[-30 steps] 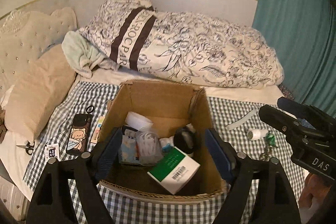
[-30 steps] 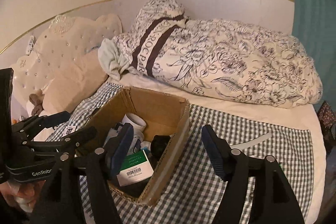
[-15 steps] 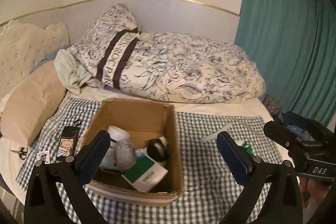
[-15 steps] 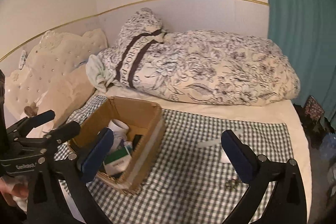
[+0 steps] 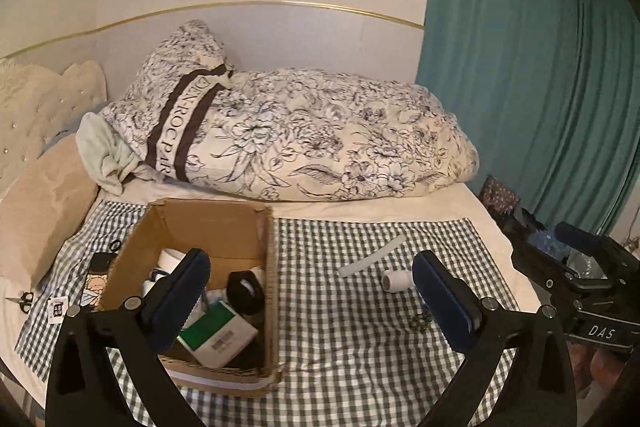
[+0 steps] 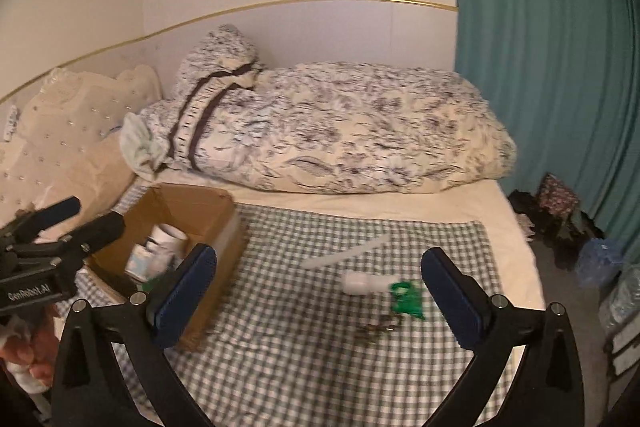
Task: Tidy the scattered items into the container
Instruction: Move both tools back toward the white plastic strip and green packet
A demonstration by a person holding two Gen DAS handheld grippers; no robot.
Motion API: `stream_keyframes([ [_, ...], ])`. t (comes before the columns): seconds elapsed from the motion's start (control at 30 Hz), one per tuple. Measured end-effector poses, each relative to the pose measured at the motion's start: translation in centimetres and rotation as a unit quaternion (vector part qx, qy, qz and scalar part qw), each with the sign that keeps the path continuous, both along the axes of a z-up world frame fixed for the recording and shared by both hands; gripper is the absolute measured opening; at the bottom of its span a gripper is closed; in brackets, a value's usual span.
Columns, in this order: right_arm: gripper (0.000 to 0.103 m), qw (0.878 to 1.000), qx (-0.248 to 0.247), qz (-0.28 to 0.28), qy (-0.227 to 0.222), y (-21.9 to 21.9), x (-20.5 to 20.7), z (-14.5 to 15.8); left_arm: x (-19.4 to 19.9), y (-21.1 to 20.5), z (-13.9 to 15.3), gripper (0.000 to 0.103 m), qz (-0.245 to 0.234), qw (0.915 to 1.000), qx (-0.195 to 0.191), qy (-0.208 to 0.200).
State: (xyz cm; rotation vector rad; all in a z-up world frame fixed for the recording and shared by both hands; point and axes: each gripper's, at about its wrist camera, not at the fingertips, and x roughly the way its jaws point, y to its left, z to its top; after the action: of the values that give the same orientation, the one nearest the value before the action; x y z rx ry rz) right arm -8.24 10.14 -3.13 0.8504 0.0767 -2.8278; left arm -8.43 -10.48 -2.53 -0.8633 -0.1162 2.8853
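Note:
An open cardboard box [image 5: 208,223] [image 6: 200,215] stands on the checked cloth and holds a green-and-white carton [image 5: 218,333], a black round thing [image 5: 245,287] and white items. To its right lie a white strip [image 5: 370,255] [image 6: 344,253], a white spool [image 5: 396,279] [image 6: 362,281], a green packet [image 6: 406,301] and a small metal piece [image 5: 420,319] [image 6: 378,327]. My left gripper [image 5: 316,299] hangs open above the box's right wall, empty. My right gripper [image 6: 320,291] hangs open above the loose items, empty.
Left of the box lie a phone case [image 5: 96,279], a small card [image 5: 57,309] and scissors [image 5: 22,301]. A flowered duvet [image 5: 312,139] and beige pillows [image 5: 44,203] fill the back of the bed. A teal curtain [image 5: 520,67] hangs at the right; bags [image 6: 560,211] sit on the floor.
Both grippers have drawn back from the box, risen and swung right, and their jaws have widened. The box looks smaller and sits further left in both views.

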Motion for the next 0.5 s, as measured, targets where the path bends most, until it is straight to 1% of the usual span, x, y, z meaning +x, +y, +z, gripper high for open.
stream_keyframes([
  [0.13,0.103,1.000,0.009,-0.019,-0.003,2.2,-0.3,-0.5,-0.6,1.9,-0.4,0.103,-0.006,0.9999,-0.013,-0.003],
  [0.23,0.103,0.999,0.010,-0.037,0.000,3.9,-0.4,-1.0,-1.3,3.0,-1.0,0.103,-0.010,0.9997,-0.017,-0.016],
  [0.5,0.103,0.997,0.017,-0.072,0.001,7.1,-1.3,-2.5,-3.1,5.3,-2.8,0.103,-0.017,0.9989,-0.032,-0.030],
])
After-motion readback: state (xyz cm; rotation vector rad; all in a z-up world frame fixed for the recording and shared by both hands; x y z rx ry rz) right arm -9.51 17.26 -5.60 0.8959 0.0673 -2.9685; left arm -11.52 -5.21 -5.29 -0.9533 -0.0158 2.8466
